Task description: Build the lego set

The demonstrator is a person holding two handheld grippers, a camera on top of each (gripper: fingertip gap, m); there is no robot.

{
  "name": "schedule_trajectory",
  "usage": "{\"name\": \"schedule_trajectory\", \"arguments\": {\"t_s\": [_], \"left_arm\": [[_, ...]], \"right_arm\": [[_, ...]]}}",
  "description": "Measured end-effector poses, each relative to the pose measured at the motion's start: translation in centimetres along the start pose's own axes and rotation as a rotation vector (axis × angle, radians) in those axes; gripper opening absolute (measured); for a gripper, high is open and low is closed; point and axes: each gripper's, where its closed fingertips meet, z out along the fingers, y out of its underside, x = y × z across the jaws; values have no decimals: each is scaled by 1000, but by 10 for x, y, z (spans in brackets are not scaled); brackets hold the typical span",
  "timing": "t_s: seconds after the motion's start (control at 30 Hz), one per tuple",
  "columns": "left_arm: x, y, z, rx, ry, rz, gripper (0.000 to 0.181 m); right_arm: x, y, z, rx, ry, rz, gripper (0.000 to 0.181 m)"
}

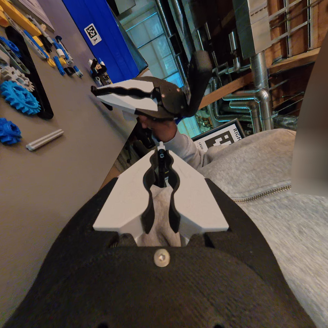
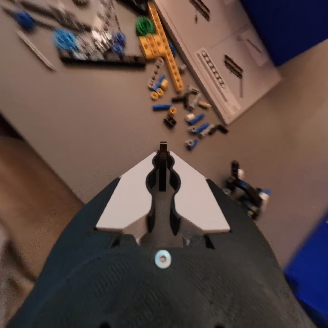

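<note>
Left gripper (image 1: pixel 161 152): I clench a black pin (image 1: pixel 161 170), white tip at 12 o'clock.
Right gripper (image 2: pixel 163 152): I clench a black piece (image 2: pixel 162 170); loose parts (image 2: pixel 191 113) at 1 o'clock.

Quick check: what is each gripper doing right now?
Left gripper: shut on a black beam with a white pin.
Right gripper: shut on a black piece.

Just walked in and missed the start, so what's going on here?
A person is building a Lego set with two handheld grippers. The left gripper is shut on a black beam carrying a white pin. The right gripper grips another black piece above the table of loose parts.
</note>
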Motion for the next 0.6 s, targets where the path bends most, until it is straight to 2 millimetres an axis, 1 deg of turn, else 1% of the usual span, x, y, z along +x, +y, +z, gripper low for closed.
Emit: {"name": "schedule_trajectory", "arguments": {"t_s": [0.03, 0.07, 0.1, 0.17, 0.3, 0.37, 0.43, 0.5, 0.57, 0.6], "left_arm": [[0, 0, 0, 0, 0, -1, 5], [0, 1, 1, -2, 1, -2, 5], [0, 1, 1, -4, 0, -3, 5], [0, 2, 1, -7, -2, -1, 5], [0, 3, 1, -10, -7, 3, 5], [1, 4, 2, -13, -7, 5, 5], [1, 5, 2, -17, -5, 5, 5], [2, 6, 3, -21, -1, 4, 5], [3, 8, 3, -26, 4, 0, 5], [3, 8, 3, -29, 5, -1, 5]], "right_arm": [[7, 6, 0, -38, 94, -69, 6], [9, 10, 0, -66, 162, -134, 6], [7, 13, 0, -85, 200, -182, 6], [-3, 13, -1, -90, 201, -203, 9], [-29, 9, -9, -70, 60, -71, 23], [-41, 9, -14, -58, -16, -18, 24], [-37, 7, -20, -25, -17, 18, 23], [-23, 6, -24, 7, 1, 60, 22], [-11, 11, -21, 14, -34, 139, 18], [-10, 15, -18, 8, -84, 189, 19]]}}
